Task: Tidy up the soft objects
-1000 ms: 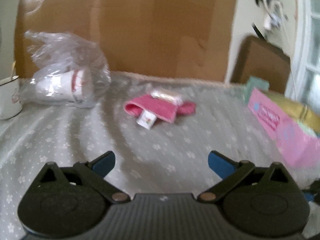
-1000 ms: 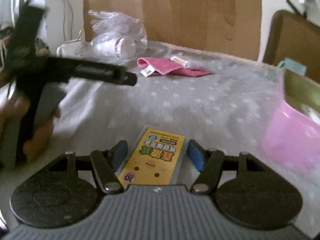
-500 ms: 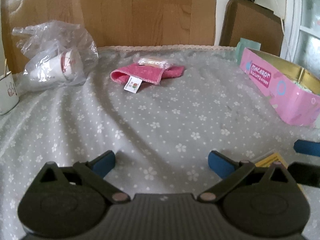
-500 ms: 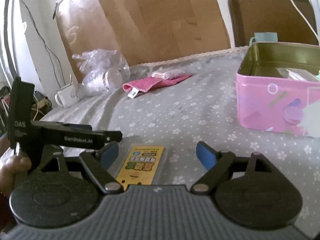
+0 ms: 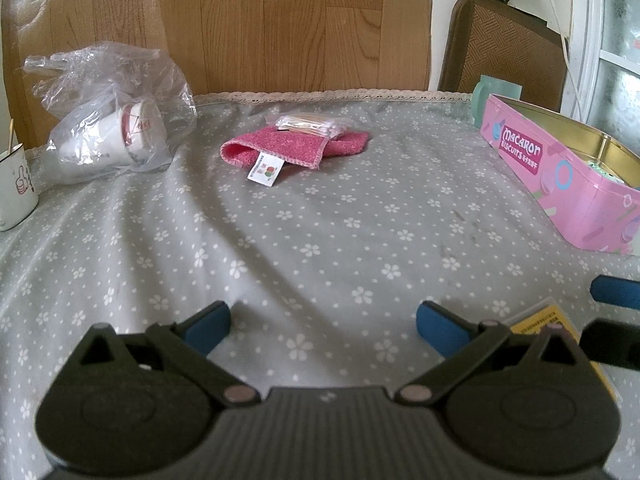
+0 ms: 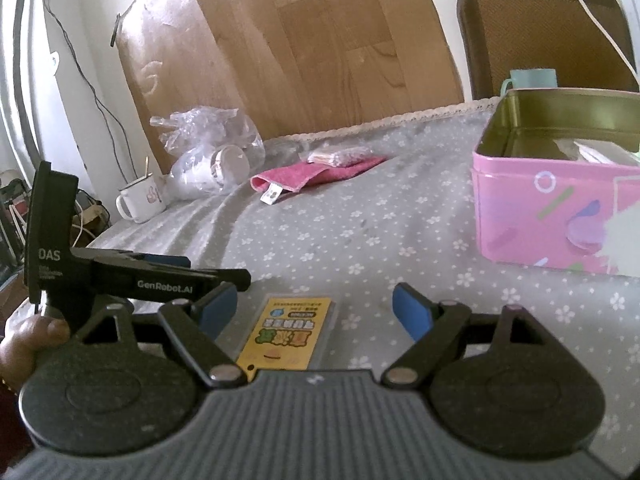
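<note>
A pink cloth with a white tag lies at the far middle of the grey flowered tablecloth; a clear packet of cotton swabs rests on it. Both show in the right wrist view too, the cloth under the packet. A yellow flat packet lies on the table between my right gripper's open fingers; its corner shows in the left wrist view. My left gripper is open and empty above bare tablecloth. My right gripper is open, with the packet lying loose.
An open pink Macaron tin stands at the right, with things inside. A clear bag with a paper cup and a white mug are at the far left. A teal cup, a chair and a wooden board stand behind.
The left gripper has pulled back and steadied; the cloth looks farther off. The right gripper has risen slightly over the yellow packet. Both stay open.
</note>
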A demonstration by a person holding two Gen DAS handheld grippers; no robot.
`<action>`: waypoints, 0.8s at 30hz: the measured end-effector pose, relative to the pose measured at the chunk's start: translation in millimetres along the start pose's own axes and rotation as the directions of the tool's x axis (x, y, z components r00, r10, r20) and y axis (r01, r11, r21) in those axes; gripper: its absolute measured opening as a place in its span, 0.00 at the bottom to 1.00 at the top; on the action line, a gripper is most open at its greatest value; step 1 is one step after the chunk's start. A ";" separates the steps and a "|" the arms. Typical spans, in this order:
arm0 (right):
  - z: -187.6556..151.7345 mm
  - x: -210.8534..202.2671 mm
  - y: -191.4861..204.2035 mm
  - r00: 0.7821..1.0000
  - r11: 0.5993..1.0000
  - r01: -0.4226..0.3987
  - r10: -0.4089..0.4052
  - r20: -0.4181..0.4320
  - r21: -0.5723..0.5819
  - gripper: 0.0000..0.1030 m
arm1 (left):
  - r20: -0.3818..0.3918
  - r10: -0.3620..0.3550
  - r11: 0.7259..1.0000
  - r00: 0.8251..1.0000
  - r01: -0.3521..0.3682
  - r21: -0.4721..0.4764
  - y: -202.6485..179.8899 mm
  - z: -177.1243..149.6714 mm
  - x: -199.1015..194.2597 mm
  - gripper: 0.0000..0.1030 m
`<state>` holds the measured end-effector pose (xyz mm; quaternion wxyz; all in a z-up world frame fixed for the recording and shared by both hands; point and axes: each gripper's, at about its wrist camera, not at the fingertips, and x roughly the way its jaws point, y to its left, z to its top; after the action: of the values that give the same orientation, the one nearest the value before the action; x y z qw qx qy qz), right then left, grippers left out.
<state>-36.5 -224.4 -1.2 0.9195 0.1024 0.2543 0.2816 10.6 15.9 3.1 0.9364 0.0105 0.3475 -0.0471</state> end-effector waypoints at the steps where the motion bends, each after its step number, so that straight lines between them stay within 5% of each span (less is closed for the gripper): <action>1: 0.0 -0.5 -0.6 1.000 1.000 -0.002 0.002 0.000 0.002 0.85 | 0.000 0.000 1.000 1.000 0.000 0.000 0.0 -0.1 0.0 1.00; 24: 0.9 1.2 -3.0 1.000 0.999 0.002 -0.002 -0.004 0.032 0.86 | 0.014 -0.036 0.999 0.999 0.036 -0.020 3.6 -0.6 -2.8 1.00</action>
<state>-33.8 -226.2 -1.9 0.9176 0.1165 0.2606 0.2766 8.4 19.8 4.4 0.9378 -0.0056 0.3419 -0.0604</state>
